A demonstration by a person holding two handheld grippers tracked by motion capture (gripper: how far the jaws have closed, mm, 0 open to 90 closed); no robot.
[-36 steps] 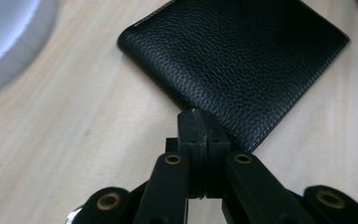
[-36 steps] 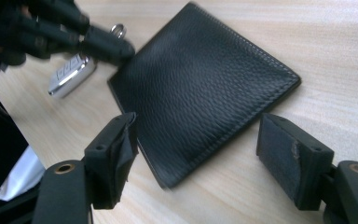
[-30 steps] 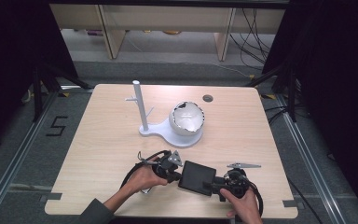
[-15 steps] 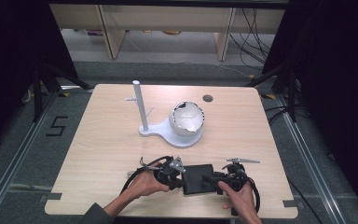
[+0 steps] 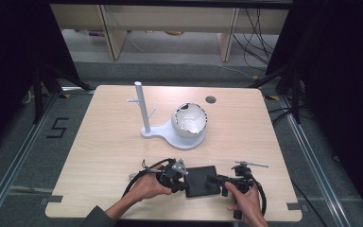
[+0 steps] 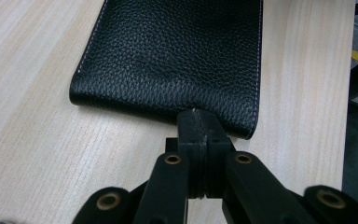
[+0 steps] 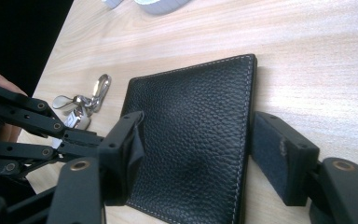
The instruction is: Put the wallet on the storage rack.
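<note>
Wallet (image 5: pixel 201 181) flat near desk (image 5: pixel 99 142) front edge, left gripper (image 5: pixel 179 182) clamped tight on its edge, right gripper (image 5: pixel 220 182) jaws straddling wallet, just closing in, keys (image 7: pixel 86 105) beside wallet in right gripper view, stand (image 5: pixel 144 113) and bowl (image 5: pixel 189 120) mid-desk in high view

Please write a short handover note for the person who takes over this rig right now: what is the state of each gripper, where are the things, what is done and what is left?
Left gripper: shut on the near edge of the black wallet.
Right gripper: its jaws have just been closing; they stand on either side of the wallet, and whether the pads press is hard to tell.
Wallet: flat on the table, at the near edge, between both hands.
A key ring lies beside it; the white stand with its bowl is farther back.
Done: wallet caught from both sides.
Left: probably to open or lift it.
</note>
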